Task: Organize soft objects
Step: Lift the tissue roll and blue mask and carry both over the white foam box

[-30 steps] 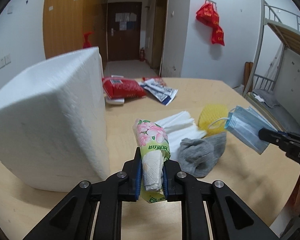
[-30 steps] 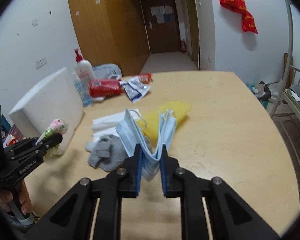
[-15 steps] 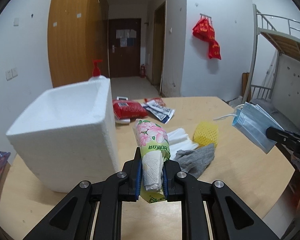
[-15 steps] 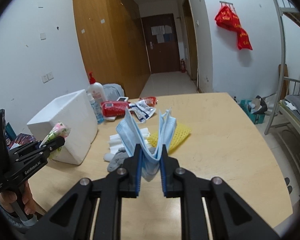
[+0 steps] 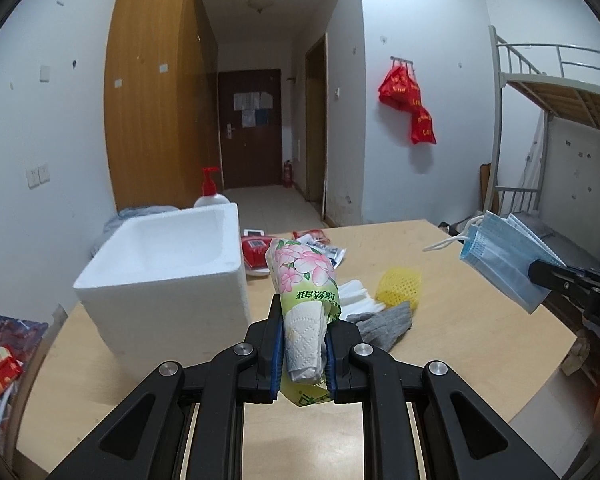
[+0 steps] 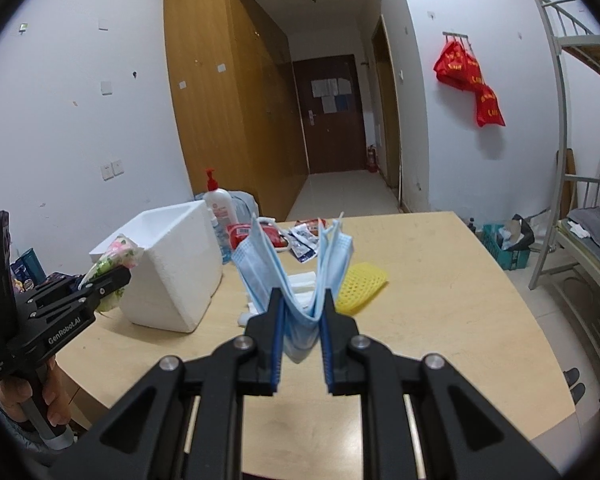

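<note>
Left wrist view: your left gripper [image 5: 302,354], low in the centre of the frame, pinches a floral tissue pack [image 5: 303,288] between its blue pads, the pack standing upright above the wooden table [image 5: 460,344]. Left of centre sits an open white foam box [image 5: 172,276]. Just right of the pack lie a grey sock [image 5: 384,326], white folded tissues [image 5: 356,294] and a yellow mesh sleeve [image 5: 400,286]. At the right edge, your right gripper [image 5: 540,270] holds blue face masks [image 5: 504,260] in the air.

Right wrist view: your right gripper [image 6: 301,354], bottom centre, is closed on the folded blue face masks [image 6: 296,268], which fan upward between its fingers. At lower left, your hand [image 6: 28,396] grips the left gripper [image 6: 118,278], its tissue pack [image 6: 114,260] beside the foam box [image 6: 172,264]. The yellow mesh sleeve [image 6: 362,282] lies right of the masks.
</note>
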Demonstrator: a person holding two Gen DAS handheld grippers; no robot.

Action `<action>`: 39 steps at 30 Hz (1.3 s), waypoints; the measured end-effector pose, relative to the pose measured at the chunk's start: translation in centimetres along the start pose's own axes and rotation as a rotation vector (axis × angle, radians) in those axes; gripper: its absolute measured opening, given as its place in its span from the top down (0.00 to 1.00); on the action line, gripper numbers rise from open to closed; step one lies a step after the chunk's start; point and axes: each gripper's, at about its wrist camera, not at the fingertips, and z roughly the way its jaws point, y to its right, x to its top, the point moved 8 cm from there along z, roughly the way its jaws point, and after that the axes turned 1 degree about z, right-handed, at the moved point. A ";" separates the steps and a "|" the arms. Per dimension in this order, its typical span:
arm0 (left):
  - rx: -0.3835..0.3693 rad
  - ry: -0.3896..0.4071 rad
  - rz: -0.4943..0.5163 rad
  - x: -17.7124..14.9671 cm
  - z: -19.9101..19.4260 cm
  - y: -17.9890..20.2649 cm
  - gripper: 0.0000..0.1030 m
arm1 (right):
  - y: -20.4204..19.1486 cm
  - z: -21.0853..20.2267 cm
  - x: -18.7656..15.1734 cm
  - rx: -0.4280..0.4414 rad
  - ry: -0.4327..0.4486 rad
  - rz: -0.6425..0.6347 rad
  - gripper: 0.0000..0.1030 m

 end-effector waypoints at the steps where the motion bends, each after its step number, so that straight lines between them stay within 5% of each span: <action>1: -0.002 0.005 0.001 0.0 -0.4 0.1 0.83 | -0.2 -0.3 0.0 0.000 0.004 -0.003 0.81; 16: 0.044 0.050 -0.004 -0.2 -3.6 -0.6 0.83 | -2.9 -0.9 -0.2 0.060 0.022 -0.048 0.81; 39: 0.276 0.061 -0.104 -1.1 -7.0 -10.0 0.83 | -13.6 3.2 0.3 0.328 -0.024 -0.189 0.81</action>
